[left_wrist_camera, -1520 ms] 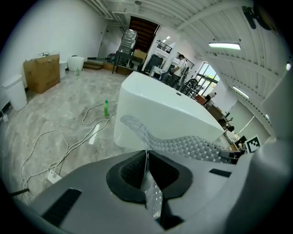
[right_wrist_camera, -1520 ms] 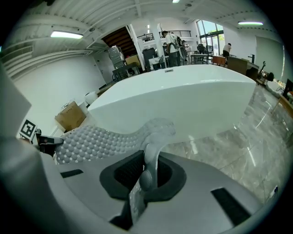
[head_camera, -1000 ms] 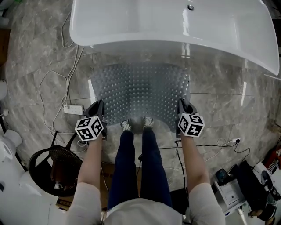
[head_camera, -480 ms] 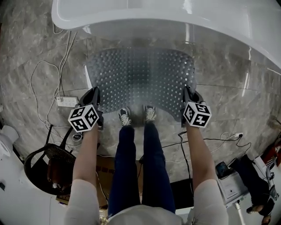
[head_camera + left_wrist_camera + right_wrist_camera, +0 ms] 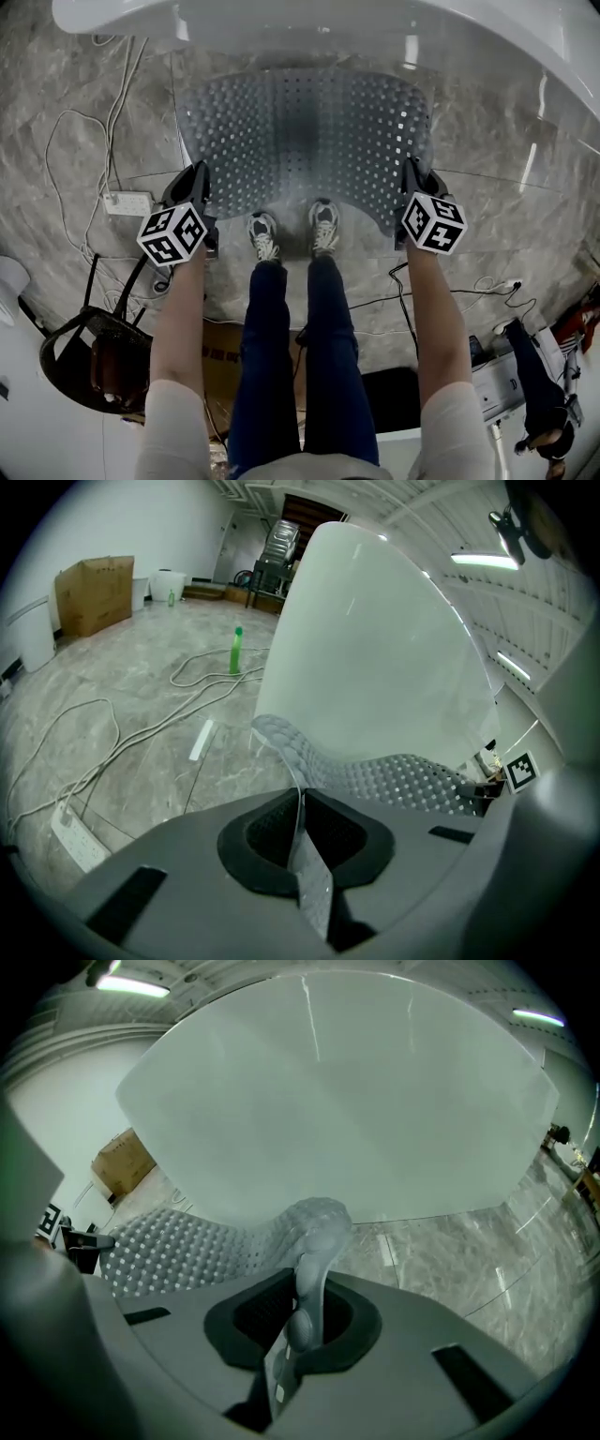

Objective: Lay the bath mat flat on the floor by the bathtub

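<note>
Lighting and picture quality: dim, cool, greyish throughout.
Ceiling strip lights (image 5: 483, 562) at 2 o'clock in the left gripper view, at 10 and 2 in the right. Streak glare on glossy floor (image 5: 530, 169) at 3 o'clock, head view. Bathtub (image 5: 562, 37) washed pale. Fisheye bending, black corners, soft near foreground.

I'm in a mock bathroom set up inside a big hall, not a home. A freestanding bathtub (image 5: 234, 14) stands on marble tiles (image 5: 506, 131). Loose cables (image 5: 116, 122) and a power strip (image 5: 127, 203) lie off its left end, a cardboard box (image 5: 94, 592) sits beyond, and strip lights (image 5: 483, 561) hang above.
</note>
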The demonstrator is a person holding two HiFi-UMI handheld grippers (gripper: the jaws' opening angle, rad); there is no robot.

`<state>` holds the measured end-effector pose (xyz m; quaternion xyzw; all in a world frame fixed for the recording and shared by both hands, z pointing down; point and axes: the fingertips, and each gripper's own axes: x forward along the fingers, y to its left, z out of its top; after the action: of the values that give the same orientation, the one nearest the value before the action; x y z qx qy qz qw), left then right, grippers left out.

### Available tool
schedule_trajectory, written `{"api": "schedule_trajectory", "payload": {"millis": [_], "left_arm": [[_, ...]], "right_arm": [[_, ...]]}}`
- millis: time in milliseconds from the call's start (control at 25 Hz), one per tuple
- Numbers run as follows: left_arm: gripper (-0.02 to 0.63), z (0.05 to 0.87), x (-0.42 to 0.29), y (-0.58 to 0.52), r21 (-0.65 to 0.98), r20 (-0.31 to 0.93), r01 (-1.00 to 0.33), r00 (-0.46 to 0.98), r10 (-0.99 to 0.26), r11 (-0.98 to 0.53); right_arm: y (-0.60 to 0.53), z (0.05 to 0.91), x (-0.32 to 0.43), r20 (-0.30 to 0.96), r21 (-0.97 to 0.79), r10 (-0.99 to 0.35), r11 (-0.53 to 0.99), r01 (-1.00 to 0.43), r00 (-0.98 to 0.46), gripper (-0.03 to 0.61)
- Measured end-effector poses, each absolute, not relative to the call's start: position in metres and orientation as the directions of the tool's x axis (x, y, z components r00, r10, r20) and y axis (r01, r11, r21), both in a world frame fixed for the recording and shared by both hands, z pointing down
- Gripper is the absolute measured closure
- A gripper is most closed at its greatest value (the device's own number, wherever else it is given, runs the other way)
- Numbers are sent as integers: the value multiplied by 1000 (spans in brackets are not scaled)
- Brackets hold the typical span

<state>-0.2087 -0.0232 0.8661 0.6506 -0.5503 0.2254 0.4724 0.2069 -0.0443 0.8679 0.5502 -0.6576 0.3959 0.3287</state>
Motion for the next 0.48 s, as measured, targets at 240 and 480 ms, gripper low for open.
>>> {"api": "schedule_trajectory", "payload": {"millis": [240, 480], "left_arm": [[569, 906, -207, -21, 379, 803, -925, 310, -509, 34], [569, 933, -204, -22, 370, 814, -929, 306, -494, 34]], "right_arm": [[-43, 905, 210, 879, -168, -446, 43, -985, -169, 537], [-44, 930, 216, 883, -162, -442, 28, -986, -158, 537]]}}
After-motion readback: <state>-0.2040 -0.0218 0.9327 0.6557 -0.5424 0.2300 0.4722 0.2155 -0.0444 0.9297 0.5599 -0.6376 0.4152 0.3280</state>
